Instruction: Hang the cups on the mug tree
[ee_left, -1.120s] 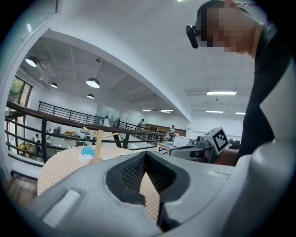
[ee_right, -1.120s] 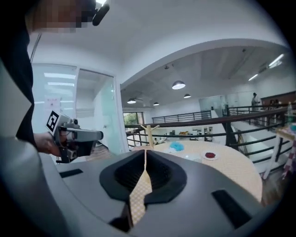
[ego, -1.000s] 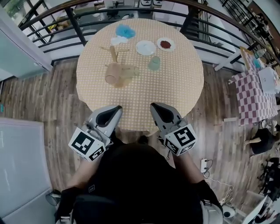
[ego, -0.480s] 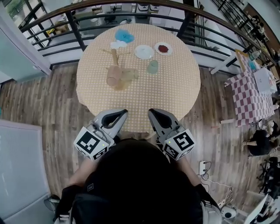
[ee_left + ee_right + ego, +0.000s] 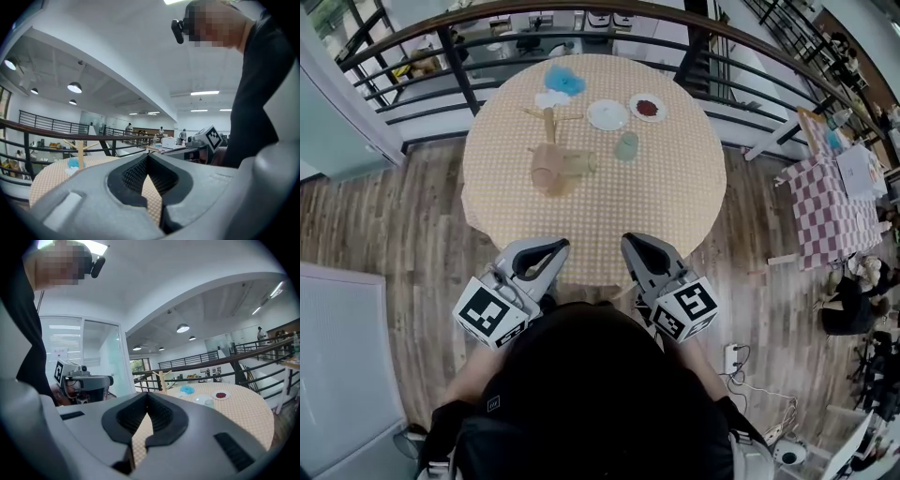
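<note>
I see the round table [image 5: 675,206] under its checked cloth. My left gripper [image 5: 551,247] and right gripper [image 5: 632,244] hover at its near edge, each claw pressed together with nothing in it. The wooden mug tree [image 5: 548,120] stands toward the far left edge. A tan cup [image 5: 546,169] lies tipped just nearer me. A green cup [image 5: 626,146] sits upright between the centre and the far edge.

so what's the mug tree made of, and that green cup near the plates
The mug tree looks like bare, pale wood: a matte tan post and thin pegs with no shine. The green cup is pale and seems slightly see-through, so probably tinted glass or plastic. It is too small here to tell which.
</note>
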The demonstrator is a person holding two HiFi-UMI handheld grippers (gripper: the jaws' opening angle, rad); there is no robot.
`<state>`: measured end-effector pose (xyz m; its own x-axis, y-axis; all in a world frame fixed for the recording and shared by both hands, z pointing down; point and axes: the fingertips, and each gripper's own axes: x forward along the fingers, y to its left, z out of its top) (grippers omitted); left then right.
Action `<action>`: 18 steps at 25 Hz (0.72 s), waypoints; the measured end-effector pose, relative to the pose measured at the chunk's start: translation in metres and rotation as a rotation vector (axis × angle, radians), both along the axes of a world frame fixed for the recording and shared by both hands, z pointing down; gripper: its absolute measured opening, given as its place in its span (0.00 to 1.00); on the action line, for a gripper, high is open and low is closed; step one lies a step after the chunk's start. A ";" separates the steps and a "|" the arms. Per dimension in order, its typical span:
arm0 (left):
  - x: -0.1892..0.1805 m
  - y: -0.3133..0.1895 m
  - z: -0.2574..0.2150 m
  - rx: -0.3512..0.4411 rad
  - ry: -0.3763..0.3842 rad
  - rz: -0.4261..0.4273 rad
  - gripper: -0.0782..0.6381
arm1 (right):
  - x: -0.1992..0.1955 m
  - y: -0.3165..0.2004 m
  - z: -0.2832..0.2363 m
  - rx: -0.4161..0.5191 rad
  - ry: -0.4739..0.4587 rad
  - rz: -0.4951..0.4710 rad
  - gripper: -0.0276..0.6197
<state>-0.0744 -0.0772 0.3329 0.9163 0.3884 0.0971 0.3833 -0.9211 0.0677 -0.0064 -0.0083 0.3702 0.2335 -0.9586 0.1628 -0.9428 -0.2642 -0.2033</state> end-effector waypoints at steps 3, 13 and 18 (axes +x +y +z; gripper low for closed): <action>-0.001 -0.007 -0.005 0.011 0.027 -0.035 0.12 | 0.001 0.002 0.002 -0.011 -0.007 0.005 0.07; 0.008 -0.004 0.011 -0.042 -0.019 -0.049 0.12 | 0.015 0.023 0.013 -0.037 0.000 0.051 0.07; 0.027 0.013 0.020 -0.045 -0.047 -0.056 0.12 | 0.032 0.051 0.026 -0.103 0.045 0.092 0.07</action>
<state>-0.0472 -0.0646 0.3528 0.9315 0.3417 0.1243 0.3268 -0.9367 0.1258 0.0256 0.0426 0.3960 0.3288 -0.9115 0.2470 -0.9211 -0.3672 -0.1290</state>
